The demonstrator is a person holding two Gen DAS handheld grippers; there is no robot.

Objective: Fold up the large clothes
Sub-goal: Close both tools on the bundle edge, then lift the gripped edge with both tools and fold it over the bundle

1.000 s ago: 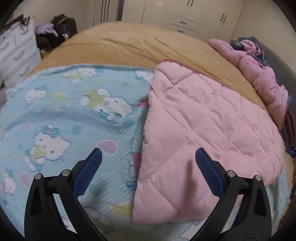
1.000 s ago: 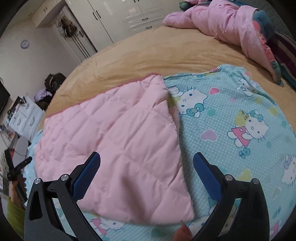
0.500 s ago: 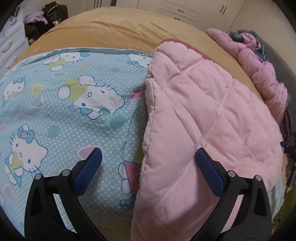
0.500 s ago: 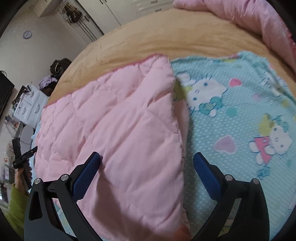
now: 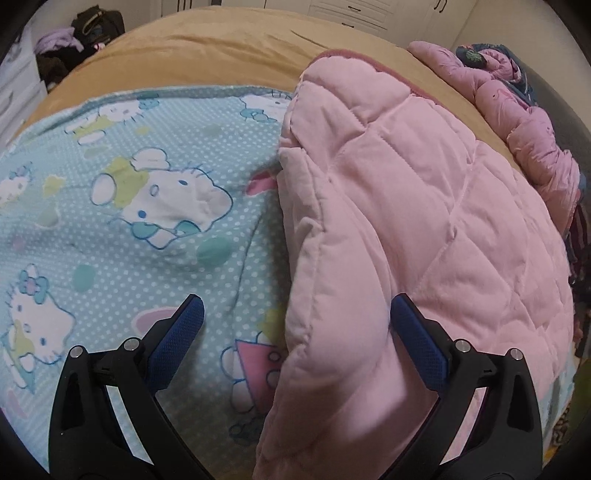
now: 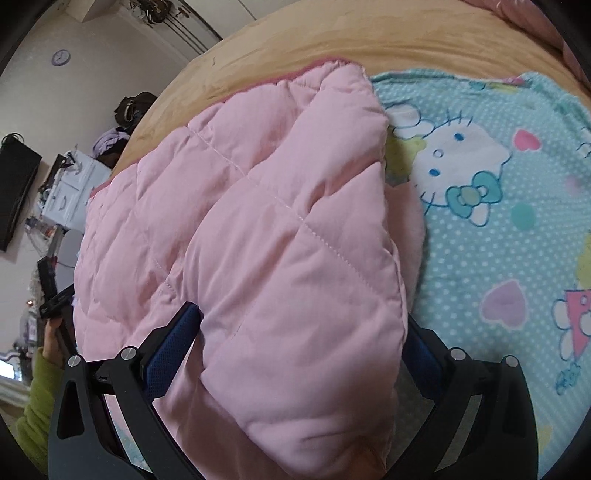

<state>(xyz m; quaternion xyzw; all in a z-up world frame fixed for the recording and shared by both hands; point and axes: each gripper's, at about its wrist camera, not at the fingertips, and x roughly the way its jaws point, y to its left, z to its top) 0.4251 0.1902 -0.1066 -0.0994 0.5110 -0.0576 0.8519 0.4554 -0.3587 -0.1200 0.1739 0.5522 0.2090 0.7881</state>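
A large quilt lies on the bed, its blue cat-print side (image 5: 140, 206) up and its pink quilted side (image 5: 424, 206) folded over it. My left gripper (image 5: 301, 332) is open and low over the quilt, straddling the folded pink edge: the left pad (image 5: 184, 328) is over the print, the right pad (image 5: 417, 339) against the pink layer. My right gripper (image 6: 299, 343) is open too, with a puffy pink corner (image 6: 295, 258) bulging between its fingers and hiding most of the right pad. The print side (image 6: 498, 206) lies to the right there.
A tan bedsheet (image 5: 221, 48) covers the bed beyond the quilt. A crumpled pink jacket (image 5: 532, 125) lies at the far right edge. White drawers (image 6: 70, 192), a dark bag (image 5: 88, 26) and wardrobes stand past the bed. A green sleeve (image 6: 33, 398) shows at the left.
Both grippers have moved down and forward to the folded pink edge. The pink layer, earlier ahead of the fingers, now sits between them. Both stay open.
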